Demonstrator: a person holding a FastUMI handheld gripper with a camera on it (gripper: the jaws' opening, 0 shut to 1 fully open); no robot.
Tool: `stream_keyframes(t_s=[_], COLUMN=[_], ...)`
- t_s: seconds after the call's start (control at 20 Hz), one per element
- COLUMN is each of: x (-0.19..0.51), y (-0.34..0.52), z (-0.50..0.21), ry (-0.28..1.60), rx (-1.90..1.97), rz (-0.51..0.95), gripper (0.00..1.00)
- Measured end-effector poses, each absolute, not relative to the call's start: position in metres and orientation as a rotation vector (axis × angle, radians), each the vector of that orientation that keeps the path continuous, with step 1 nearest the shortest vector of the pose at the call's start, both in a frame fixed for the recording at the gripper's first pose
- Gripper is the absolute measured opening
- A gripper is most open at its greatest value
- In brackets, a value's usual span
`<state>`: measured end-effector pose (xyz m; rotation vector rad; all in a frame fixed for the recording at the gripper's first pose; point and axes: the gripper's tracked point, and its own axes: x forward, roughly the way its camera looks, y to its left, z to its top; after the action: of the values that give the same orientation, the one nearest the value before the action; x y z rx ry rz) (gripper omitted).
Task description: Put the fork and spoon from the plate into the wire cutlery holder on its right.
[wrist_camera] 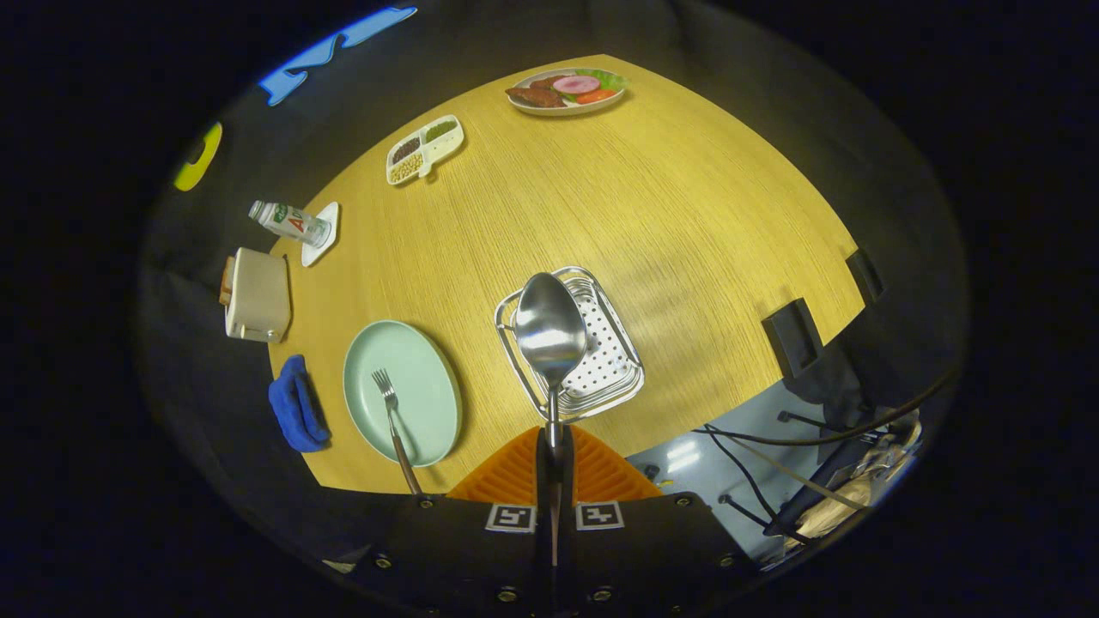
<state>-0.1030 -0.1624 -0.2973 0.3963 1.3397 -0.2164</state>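
Blue cloth [296, 416] lying bunched at lower left of the frame, off the desk [652, 223] edge. Sitting just right of it, pale green plate [403, 390], carrying the fork [391, 412] with tines pointing up-frame and handle running over the plate's near rim. Staying untouched so far, that fork; looking thin, stiff and slick, lying flat, so probably needing a pinch across the handle where it overhangs the rim. Hanging at frame centre, steel spoon [549, 330], bowl up-frame and over the wire cutlery holder [605, 360], which is standing to the right of the plate. Clenching on the spoon's narrow handle at bottom centre, the tool [554, 451], both fingers pressing it. Seeming light and rigid but polished, so likely to swivel or slip in a loose grip; holding near the handle's end, leaving the bowl free to go in. Still needing lowering into the holder before letting go.
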Motion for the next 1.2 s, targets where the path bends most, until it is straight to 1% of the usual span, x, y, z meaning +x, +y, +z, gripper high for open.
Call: stream_keyframes(t_s=[0.15, 0.2, 0.3, 0.4, 0.45, 0.5, 0.6, 0.65, 0.7, 0.9, 1.2], x=[-0.105, -0.104, -0.099, -0.094, -0.093, -0.093, -0.092, -0.094, -0.095, -0.092, -0.07], y=[-0.167, -0.169, -0.17, -0.174, -0.175, -0.176, -0.176, -0.177, -0.178, -0.192, -0.207], z=[-0.298, -0.298, -0.296, -0.293, -0.291, -0.288, -0.288, -0.287, -0.286, -0.279, -0.247], ry=[1.383, 1.384, 1.378, 1.364, 1.356, 1.351, 1.34, 1.342, 1.336, 1.279, 1.13], rx=[0.381, 0.38, 0.384, 0.392, 0.393, 0.395, 0.408, 0.407, 0.404, 0.344, 0.232], rz=[-0.215, -0.22, -0.214, -0.226, -0.229, -0.231, -0.226, -0.225, -0.229, -0.27, -0.311], gripper=[0.03, 0.06, 0.07, 0.14, 0.15, 0.25, 0.25, 0.32, 0.44, 0.44, 0.44])
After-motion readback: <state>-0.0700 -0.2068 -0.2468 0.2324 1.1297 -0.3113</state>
